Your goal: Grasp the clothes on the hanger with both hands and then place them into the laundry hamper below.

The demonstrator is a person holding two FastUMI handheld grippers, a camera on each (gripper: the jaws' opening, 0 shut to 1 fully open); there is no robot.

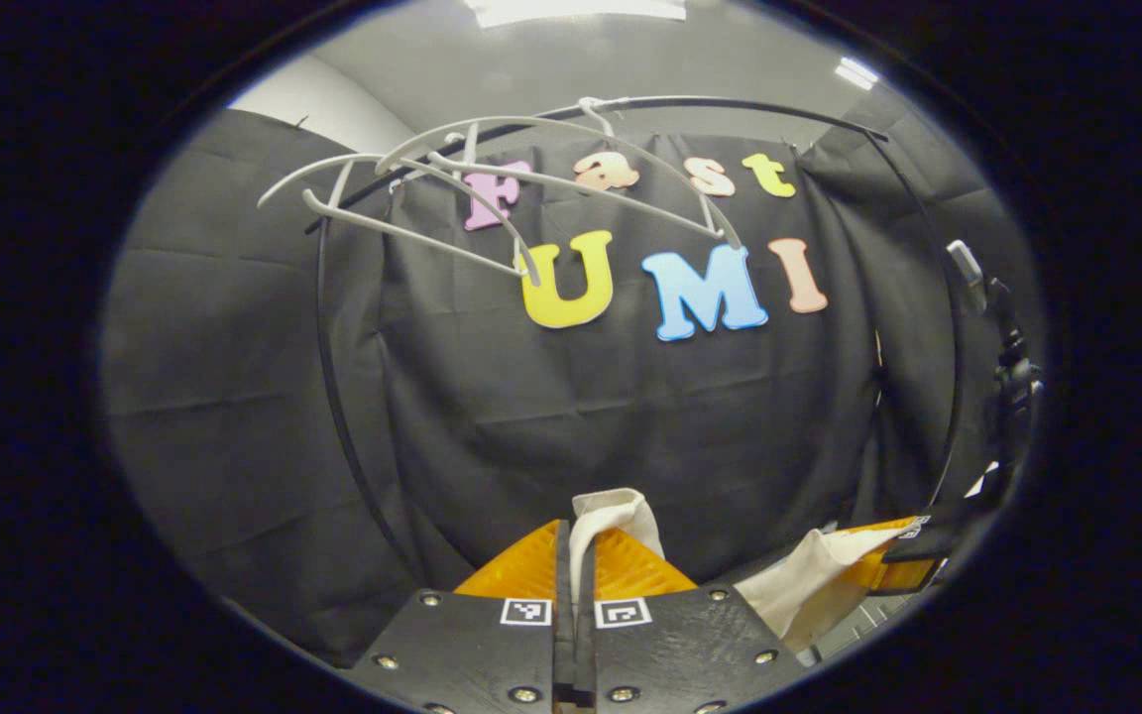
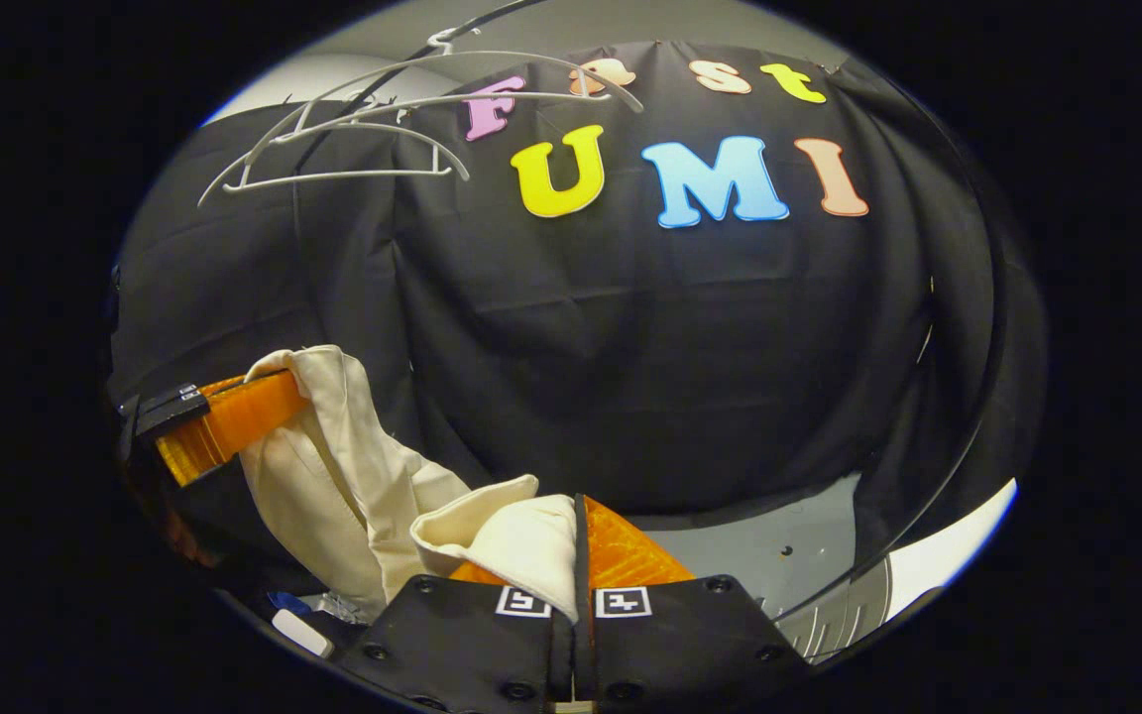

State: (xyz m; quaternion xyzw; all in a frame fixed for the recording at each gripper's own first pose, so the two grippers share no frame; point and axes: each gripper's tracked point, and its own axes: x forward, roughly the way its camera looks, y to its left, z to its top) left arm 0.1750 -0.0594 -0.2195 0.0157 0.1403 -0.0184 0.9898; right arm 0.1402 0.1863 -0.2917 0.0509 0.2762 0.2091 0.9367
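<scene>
In the left gripper view, the left tool [image 1: 579, 555] is pressed together on a fold of the cream garment [image 1: 621, 508], which sticks up between its fingers. Bare hangers [image 1: 492, 188] hang on the curved rail [image 1: 730, 104] above, so the clothes are already off them. At the lower right, more cream cloth hangs from the other tool [image 1: 893, 555].

In the right gripper view, the right tool [image 2: 581, 550] pinches another bunch of the same garment [image 2: 353, 466], which drapes leftward to the left tool [image 2: 229, 416] and sags between the two. Empty hangers [image 2: 353, 149] sit high at the upper left. A pale floor [image 2: 779, 545] shows below the booth's cloth; the hamper cannot be made out.

The step in hand looks like carrying the garment down to the hamper. To do it well, keep both pinches firm, lower the two tools together and level so the cloth does not slip out, bring them closer so the slack drops first, and release once the bulk is inside the rim.
</scene>
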